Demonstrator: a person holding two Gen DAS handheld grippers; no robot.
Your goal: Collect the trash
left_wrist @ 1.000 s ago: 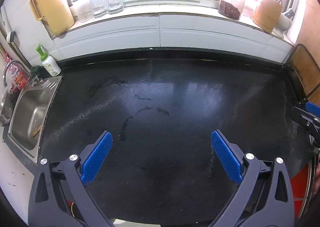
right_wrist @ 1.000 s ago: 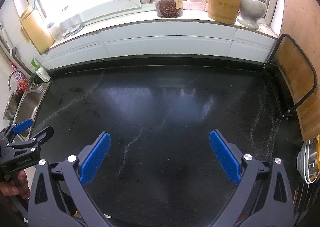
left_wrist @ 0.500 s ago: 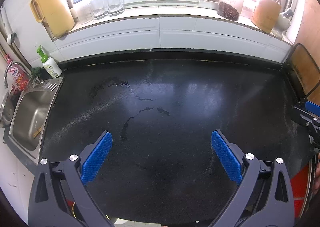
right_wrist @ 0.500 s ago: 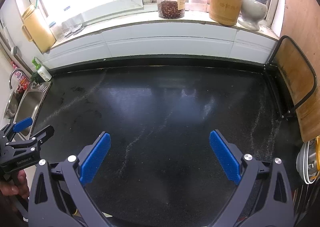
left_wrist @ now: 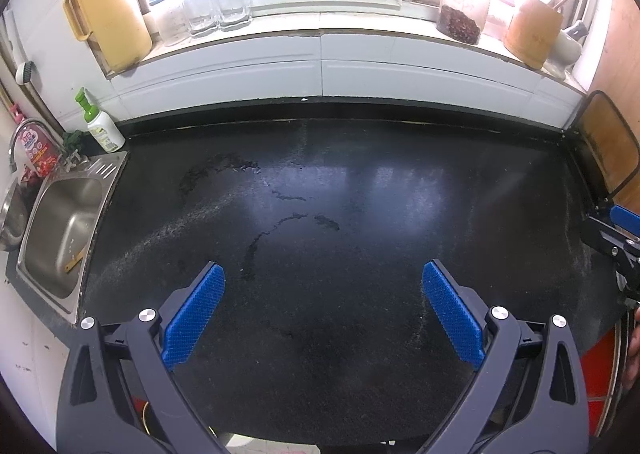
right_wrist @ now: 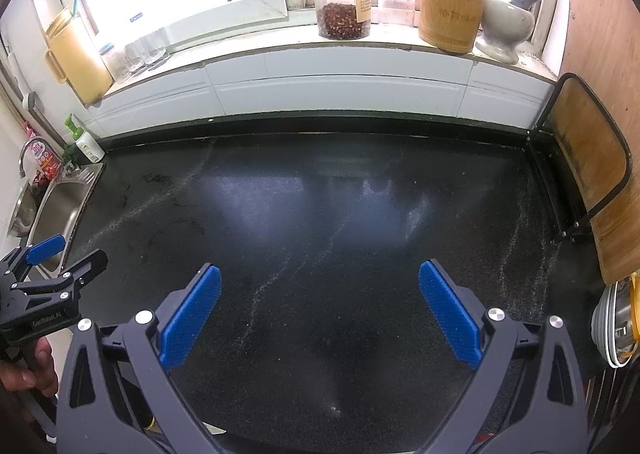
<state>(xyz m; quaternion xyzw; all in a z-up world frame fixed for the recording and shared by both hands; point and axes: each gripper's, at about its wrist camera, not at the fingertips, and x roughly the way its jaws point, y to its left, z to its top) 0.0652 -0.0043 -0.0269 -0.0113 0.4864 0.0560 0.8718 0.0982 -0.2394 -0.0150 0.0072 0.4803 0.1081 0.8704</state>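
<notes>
I see no loose trash on the black countertop (left_wrist: 360, 190), only wet smears (left_wrist: 288, 222) and pale streaks. My left gripper (left_wrist: 320, 286) is open and empty above the counter's front part; it also shows at the left edge of the right wrist view (right_wrist: 60, 258). My right gripper (right_wrist: 320, 286) is open and empty, to the right of the left one; its tip shows at the right edge of the left wrist view (left_wrist: 616, 230). A red object (left_wrist: 596, 370) shows low at the right, mostly hidden.
A steel sink (left_wrist: 60, 230) with a tap (left_wrist: 24, 138) lies at the left, a soap bottle (left_wrist: 100, 126) behind it. The sill holds a yellow jug (left_wrist: 108, 14), glasses (left_wrist: 216, 14), a jar (right_wrist: 344, 14), a bamboo holder (right_wrist: 452, 10) and a mortar (right_wrist: 504, 30). A cutting board rack (right_wrist: 588, 174) stands right; bowls (right_wrist: 616, 326) lie below it.
Both grippers have drawn back and up a little, so the views show slightly more of the counter. Both stay open and empty.
</notes>
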